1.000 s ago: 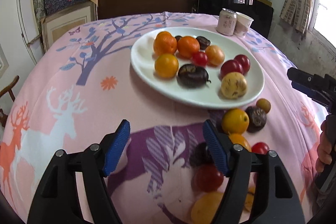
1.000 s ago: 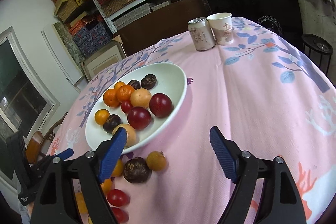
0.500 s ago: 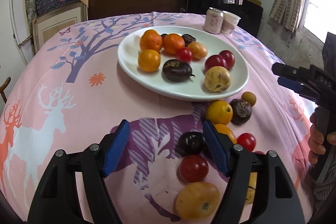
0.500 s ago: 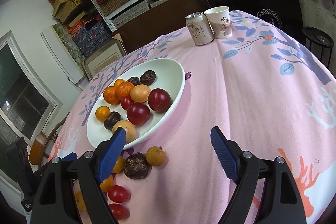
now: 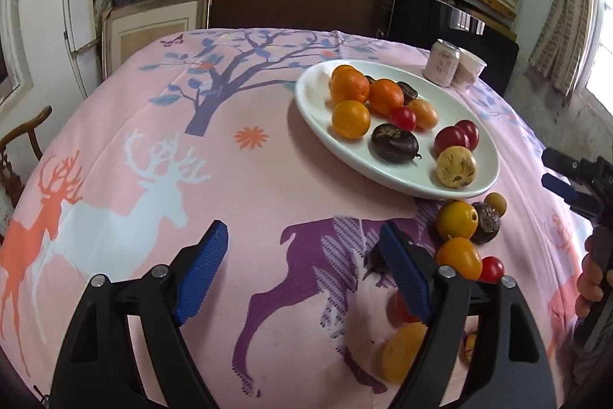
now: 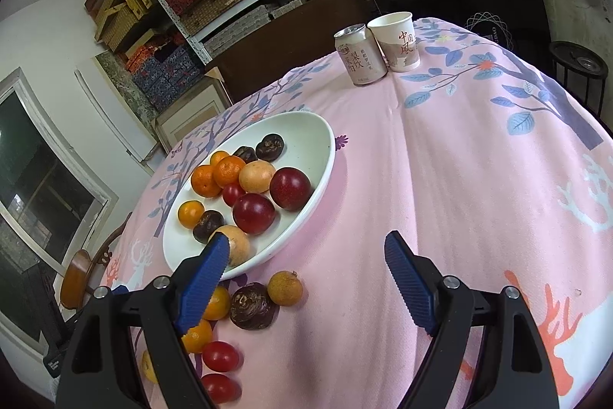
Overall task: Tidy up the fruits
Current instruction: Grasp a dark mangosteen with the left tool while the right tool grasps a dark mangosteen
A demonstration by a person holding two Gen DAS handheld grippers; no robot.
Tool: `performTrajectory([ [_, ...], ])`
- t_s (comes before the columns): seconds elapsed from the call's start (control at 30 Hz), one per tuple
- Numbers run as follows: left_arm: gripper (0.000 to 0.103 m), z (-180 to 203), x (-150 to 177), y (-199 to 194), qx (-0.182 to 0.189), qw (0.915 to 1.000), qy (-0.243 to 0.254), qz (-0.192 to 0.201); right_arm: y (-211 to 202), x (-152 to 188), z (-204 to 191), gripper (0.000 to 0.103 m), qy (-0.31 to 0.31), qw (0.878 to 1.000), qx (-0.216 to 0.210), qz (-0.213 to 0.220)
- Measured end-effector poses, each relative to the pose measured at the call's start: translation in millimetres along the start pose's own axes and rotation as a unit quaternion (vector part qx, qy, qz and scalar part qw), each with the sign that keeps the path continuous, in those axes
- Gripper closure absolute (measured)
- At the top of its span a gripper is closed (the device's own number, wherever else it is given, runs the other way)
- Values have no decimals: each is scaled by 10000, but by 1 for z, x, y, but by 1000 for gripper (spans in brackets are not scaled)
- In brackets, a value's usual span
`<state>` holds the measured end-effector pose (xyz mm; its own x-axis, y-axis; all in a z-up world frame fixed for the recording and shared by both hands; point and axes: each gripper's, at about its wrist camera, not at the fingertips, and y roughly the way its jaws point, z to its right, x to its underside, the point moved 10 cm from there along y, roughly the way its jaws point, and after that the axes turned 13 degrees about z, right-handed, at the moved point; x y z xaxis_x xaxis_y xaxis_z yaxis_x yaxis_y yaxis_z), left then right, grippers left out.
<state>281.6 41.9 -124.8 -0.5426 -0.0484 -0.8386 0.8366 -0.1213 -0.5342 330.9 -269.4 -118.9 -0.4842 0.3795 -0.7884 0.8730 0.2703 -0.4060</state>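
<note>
Two black claws with ribbed blue pads hang over a round table under a pink cloth (image 5: pixel 268 179) printed with deer and branching trees. The left gripper (image 5: pixel 302 267) has just been opening its jaws; they stand wide apart with only cloth between them, touching nothing — a dark fruit peeks out from behind its right pad. The right gripper (image 6: pixel 302 278) gapes equally wide, and it too is empty.

A glossy white oval ceramic plate (image 5: pixel 318 114) carries smooth orange tangerines, wrinkled dark purple fruit, shiny red plums and a speckled yellow one. Just beside its near rim lies a loose cluster of fruit (image 5: pixel 465 236) on the cloth — round yellow-orange pieces, a wrinkled dark one, a small tan ball, small red tomatoes. Farther back, a pale pink metal drink can (image 6: pixel 360 54) stands upright, touching a white paper cup (image 6: pixel 396 41).
</note>
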Motion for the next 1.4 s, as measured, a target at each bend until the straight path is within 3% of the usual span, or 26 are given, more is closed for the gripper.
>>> performTrajectory([
  [0.33, 24, 40, 7, 1, 362, 9976, 594, 35, -1, -1, -1, 19, -19, 10000, 27, 18],
  [0.63, 24, 63, 11, 25, 336, 9927, 1150, -96, 0, 0, -1, 19, -61, 10000, 54, 14],
  [0.77, 25, 68, 9, 36, 457, 9919, 1174, -165, 1, 1, 0, 19, -41, 10000, 87, 3],
  [0.9, 45, 80, 9, 44, 790, 9899, 1147, -256, 2, 2, 1, 19, -39, 9999, 109, -16],
  [1.0, 48, 84, 9, 47, 941, 9890, 1100, -299, 2, 2, 1, 19, -39, 9999, 108, -19],
  [1.1, 62, 93, 11, 51, 1248, 9859, 1040, -404, 3, 3, 2, 19, -63, 9999, 128, -47],
  [1.2, 65, 97, 12, 52, 1361, 9848, 989, -443, 5, 6, 3, 19, -103, 9998, 163, -95],
  [1.3, 71, 93, 15, 51, 1231, 9856, 1057, -480, 6, 8, 3, 19, -168, 9996, 180, -150],
  [1.4, 71, 83, 18, 43, 1149, 9871, 1005, -490, 7, 14, 1, 19, -368, 9988, 199, -258],
])
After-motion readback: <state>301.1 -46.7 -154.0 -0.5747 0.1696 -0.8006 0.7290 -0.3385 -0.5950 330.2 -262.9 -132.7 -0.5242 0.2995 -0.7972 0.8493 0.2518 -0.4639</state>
